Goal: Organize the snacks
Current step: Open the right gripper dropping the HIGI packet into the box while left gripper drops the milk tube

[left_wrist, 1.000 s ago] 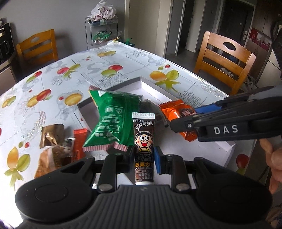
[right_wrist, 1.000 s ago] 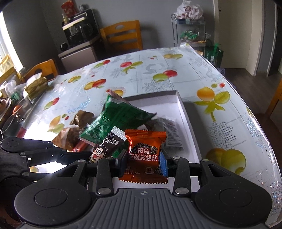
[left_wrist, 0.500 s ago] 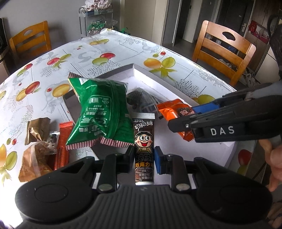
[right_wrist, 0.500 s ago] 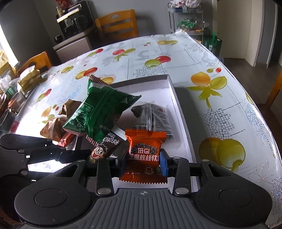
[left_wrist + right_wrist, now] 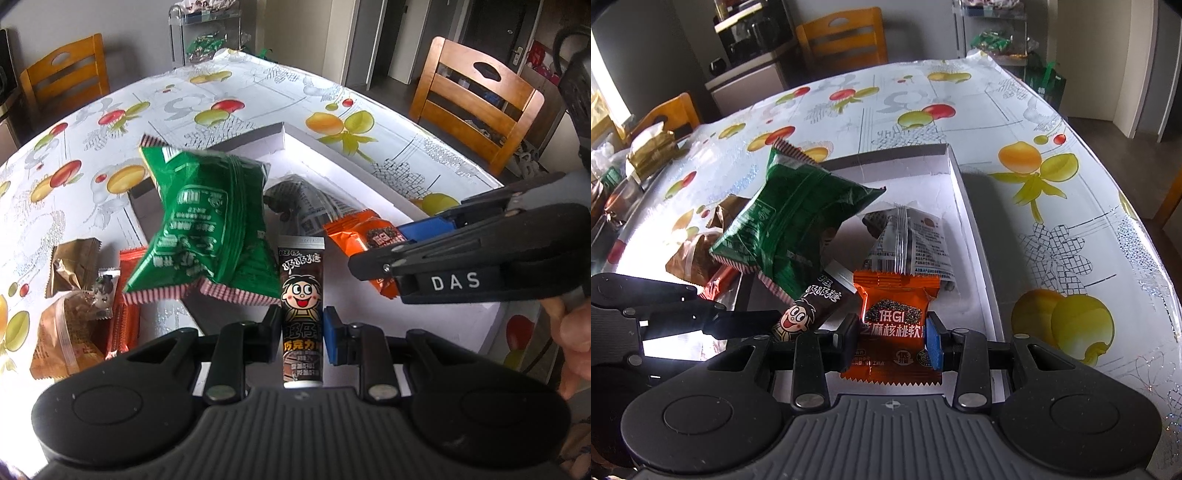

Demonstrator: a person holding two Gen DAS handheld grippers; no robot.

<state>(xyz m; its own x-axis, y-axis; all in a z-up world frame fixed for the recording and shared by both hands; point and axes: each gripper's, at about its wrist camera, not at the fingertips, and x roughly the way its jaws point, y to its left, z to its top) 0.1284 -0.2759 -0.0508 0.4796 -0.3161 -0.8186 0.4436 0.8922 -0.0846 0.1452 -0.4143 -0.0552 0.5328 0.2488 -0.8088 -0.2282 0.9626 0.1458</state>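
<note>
My left gripper (image 5: 302, 334) is shut on a brown cartoon-face candy tube (image 5: 301, 295), held above the near end of the white shallow box (image 5: 369, 181). My right gripper (image 5: 892, 341) is shut on an orange snack packet (image 5: 895, 325), also over the box (image 5: 975, 236). A green snack bag (image 5: 207, 225) leans tilted on the box's left wall; it also shows in the right wrist view (image 5: 790, 218). A clear-and-black packet (image 5: 908, 240) lies inside the box. The tube (image 5: 809, 312) shows beside the orange packet.
Loose snacks lie on the fruit-print tablecloth left of the box: a brown wrapper (image 5: 72, 267), an orange bar (image 5: 123, 325) and a clear bag of brown cakes (image 5: 61, 339). Wooden chairs (image 5: 480, 96) stand around the table. The table's right edge (image 5: 1137, 206) is near.
Both grippers have moved forward and lower over the box with their snacks still held. The green bag and the clear packet now look larger and closer.
</note>
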